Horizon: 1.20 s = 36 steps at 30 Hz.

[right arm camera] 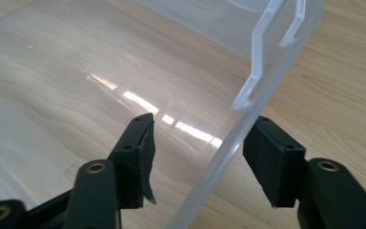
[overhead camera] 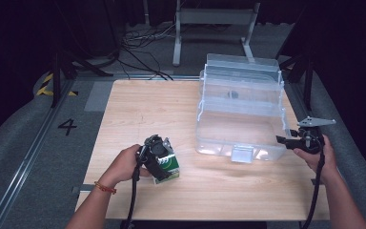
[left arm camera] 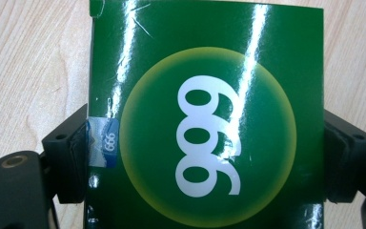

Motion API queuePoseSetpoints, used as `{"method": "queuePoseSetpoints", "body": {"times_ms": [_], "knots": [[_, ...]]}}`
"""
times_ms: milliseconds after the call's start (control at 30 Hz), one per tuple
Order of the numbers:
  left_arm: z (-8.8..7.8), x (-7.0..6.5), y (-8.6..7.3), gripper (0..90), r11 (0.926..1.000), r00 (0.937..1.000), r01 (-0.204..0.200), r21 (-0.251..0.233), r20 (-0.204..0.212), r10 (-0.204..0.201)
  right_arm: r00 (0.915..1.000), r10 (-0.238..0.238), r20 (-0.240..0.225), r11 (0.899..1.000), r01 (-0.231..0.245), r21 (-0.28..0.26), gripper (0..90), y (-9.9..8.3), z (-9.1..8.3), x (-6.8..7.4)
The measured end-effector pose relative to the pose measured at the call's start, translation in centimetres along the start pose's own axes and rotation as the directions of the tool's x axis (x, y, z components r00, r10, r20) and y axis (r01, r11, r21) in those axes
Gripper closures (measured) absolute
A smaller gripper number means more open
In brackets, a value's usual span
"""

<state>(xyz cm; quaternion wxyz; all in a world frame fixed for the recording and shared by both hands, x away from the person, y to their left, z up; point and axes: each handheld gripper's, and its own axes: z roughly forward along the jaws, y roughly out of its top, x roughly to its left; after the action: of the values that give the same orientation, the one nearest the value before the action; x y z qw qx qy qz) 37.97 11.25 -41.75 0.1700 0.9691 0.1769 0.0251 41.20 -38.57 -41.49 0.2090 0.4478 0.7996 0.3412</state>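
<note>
high view: i see the clear plastic box (overhead camera: 240, 112) on the right half of the wooden table (overhead camera: 138, 107), lid up, nothing visible inside. my left gripper (overhead camera: 158, 160) sits over the green carton (overhead camera: 170, 167) near the front edge; my right gripper (overhead camera: 290, 139) is at the box's right wall.

left gripper view: jaws spread wide, both pads pressed on the green carton's (left arm camera: 205, 119) sides, clamping it.

right gripper view: jaws half apart, straddling the clear plastic box's (right arm camera: 228, 143) rim, neither pad touching it.
</note>
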Motion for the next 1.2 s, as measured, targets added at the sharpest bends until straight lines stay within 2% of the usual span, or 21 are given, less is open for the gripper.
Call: {"method": "queuePoseSetpoints", "body": {"times_ms": [67,100,167,233,333,500,567,633,800,967,1200], "knots": [[0.0,-0.1,0.0,14.7,0.9999,0.9999,-0.011,0.009,-0.001,0.011,0.9998,0.010,-0.017,1.000,-0.010,0.023,47.1,0.4,0.3,0.1],[0.0,-0.2,0.0,14.6,0.9999,0.9999,-0.013,0.008,-0.005,0.013,0.9999,0.006,-0.012,0.999,-0.005,0.035,50.4,0.7,0.5,0.2],[0.0,-0.4,-0.1,14.3,0.9995,0.9997,-0.023,0.020,-0.011,0.023,0.9988,-0.034,0.036,0.998,0.031,0.062,50.9,1.1,1.1,0.8],[0.0,-0.6,-0.2,14.3,0.9993,0.9994,-0.029,0.023,-0.016,0.029,0.9978,-0.053,0.039,0.997,0.050,0.067,51.0,1.5,1.3,1.2],[-0.1,-0.7,-0.4,14.4,0.9985,0.9987,-0.047,0.029,-0.017,0.047,0.9982,-0.052,0.031,0.997,0.050,0.056,51.0,1.6,1.6,1.3],[-0.2,-1.1,-0.9,14.7,0.9985,0.9986,-0.049,0.025,-0.017,0.049,0.9975,-0.068,0.021,0.996,0.066,0.058,51.8,2.0,1.9,1.8],[-0.2,-1.2,-1.1,14.8,0.9984,0.9985,-0.052,0.021,-0.015,0.052,0.9959,-0.087,0.023,0.994,0.086,0.069,52.1,2.3,2.1,2.3],[-0.3,-1.4,-1.3,14.8,0.9988,0.9989,-0.043,0.022,-0.018,0.043,0.9958,-0.091,0.013,0.994,0.090,0.066,52.1,2.5,2.4,2.7],[-0.4,-1.9,-1.8,14.8,0.9982,0.9981,-0.057,0.019,-0.021,0.057,0.9956,-0.093,-0.005,0.994,0.093,0.052,51.8,3.1,3.0,4.4],[-0.6,-2.3,-2.3,14.9,0.9983,0.9982,-0.057,0.013,-0.018,0.057,0.9913,-0.131,-0.015,0.989,0.132,0.064,51.8,3.8,3.5,5.6],[-0.6,-2.4,-2.7,15.0,0.9984,0.9982,-0.056,-0.006,-0.020,0.056,0.9913,-0.125,-0.040,0.991,0.127,0.044,51.8,4.4,4.3,6.8]]}}
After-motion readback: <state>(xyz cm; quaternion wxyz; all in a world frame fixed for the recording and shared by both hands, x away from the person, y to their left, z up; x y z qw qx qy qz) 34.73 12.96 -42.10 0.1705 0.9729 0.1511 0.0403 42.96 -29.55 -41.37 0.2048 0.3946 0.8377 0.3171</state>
